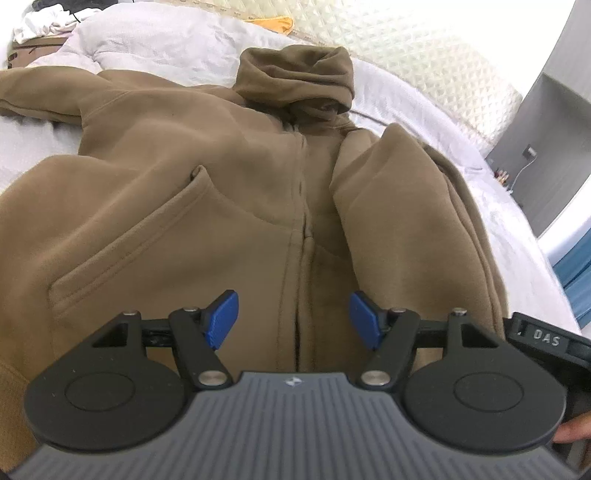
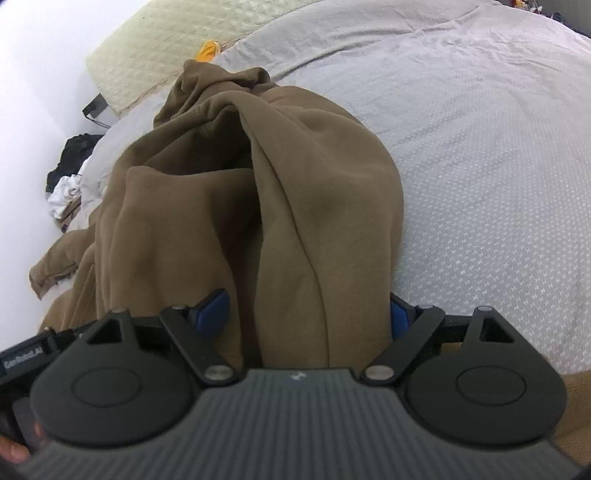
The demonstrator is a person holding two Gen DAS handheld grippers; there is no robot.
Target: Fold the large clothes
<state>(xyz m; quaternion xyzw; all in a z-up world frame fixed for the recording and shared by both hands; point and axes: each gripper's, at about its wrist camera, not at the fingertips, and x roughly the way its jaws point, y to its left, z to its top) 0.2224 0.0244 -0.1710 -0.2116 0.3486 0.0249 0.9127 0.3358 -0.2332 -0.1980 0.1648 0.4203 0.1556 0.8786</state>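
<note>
Left wrist: left gripper angled down over hoodie.

A pale sheet covers the bed, with a cream quilted pad at the far side. An orange cloth lies where sheet meets pad. Far left sits a heap of white and black laundry (partly on a cardboard box). A grey cabinet stands at right.
</note>
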